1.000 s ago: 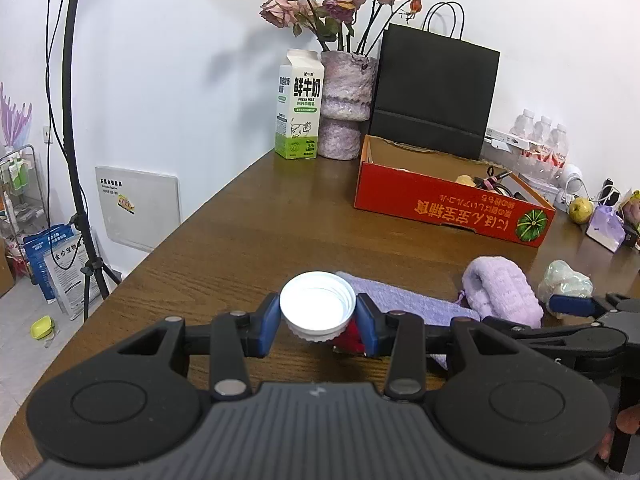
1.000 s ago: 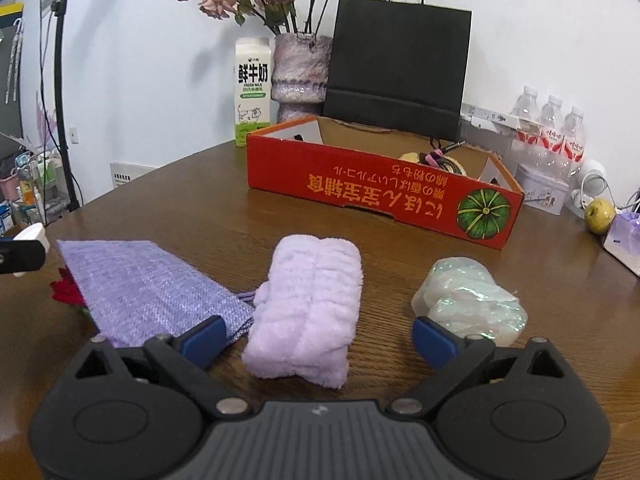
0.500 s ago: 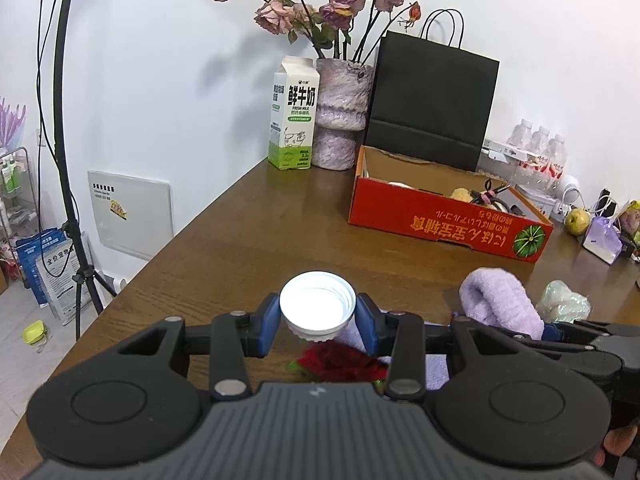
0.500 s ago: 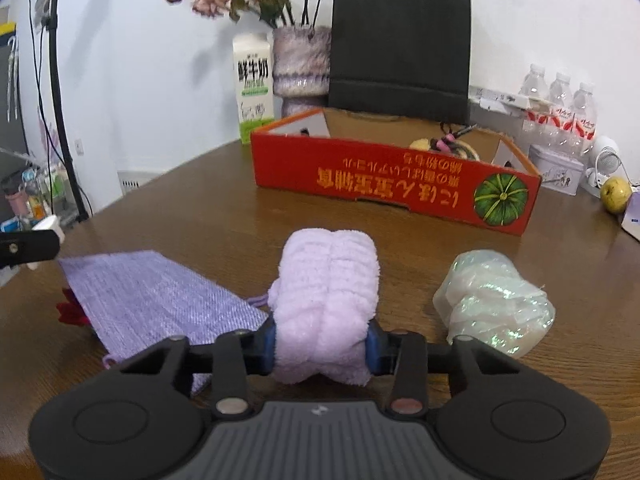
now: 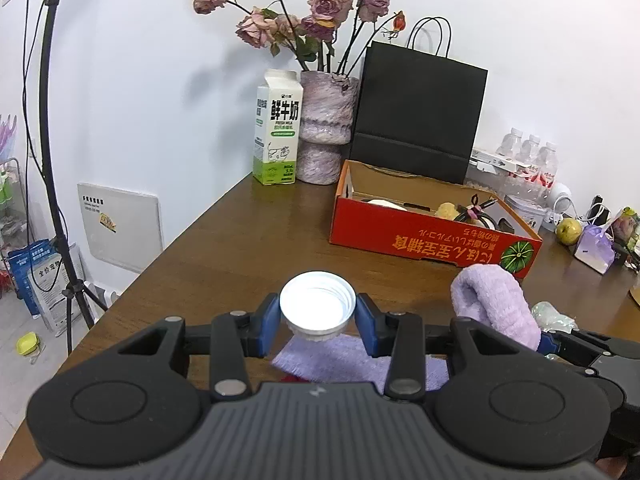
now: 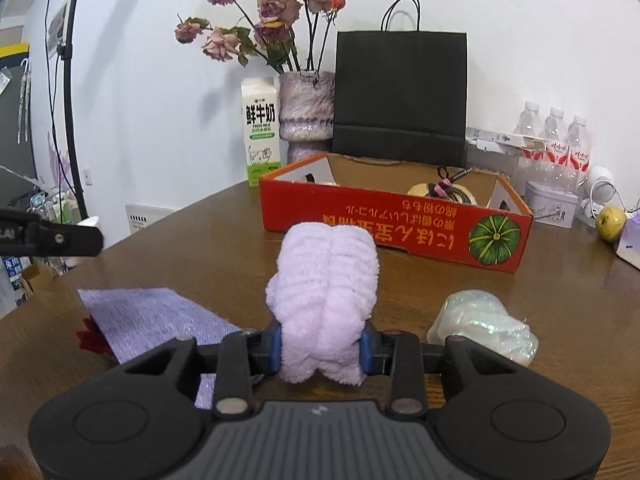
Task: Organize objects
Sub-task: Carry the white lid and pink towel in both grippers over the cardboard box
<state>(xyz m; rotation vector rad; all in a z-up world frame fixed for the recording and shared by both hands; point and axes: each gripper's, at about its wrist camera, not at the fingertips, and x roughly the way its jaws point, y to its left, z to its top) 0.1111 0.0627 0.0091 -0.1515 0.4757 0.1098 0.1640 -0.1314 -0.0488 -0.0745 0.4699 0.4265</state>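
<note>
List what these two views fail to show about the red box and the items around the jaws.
- Red box contents: mostly hidden behind its front wall, right wrist view.
- Red item: mostly under the purple cloth, so not identifiable.
- White cap underside: faces away, left wrist view.
- Lilac towel near end: behind the right gripper body.

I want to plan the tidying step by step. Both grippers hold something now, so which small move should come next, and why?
Probably lift the right gripper and carry the rolled lilac towel towards the open red cardboard box. Its jaws have just been closing and now pinch the towel's near end. The left gripper already holds its white cap.
</note>
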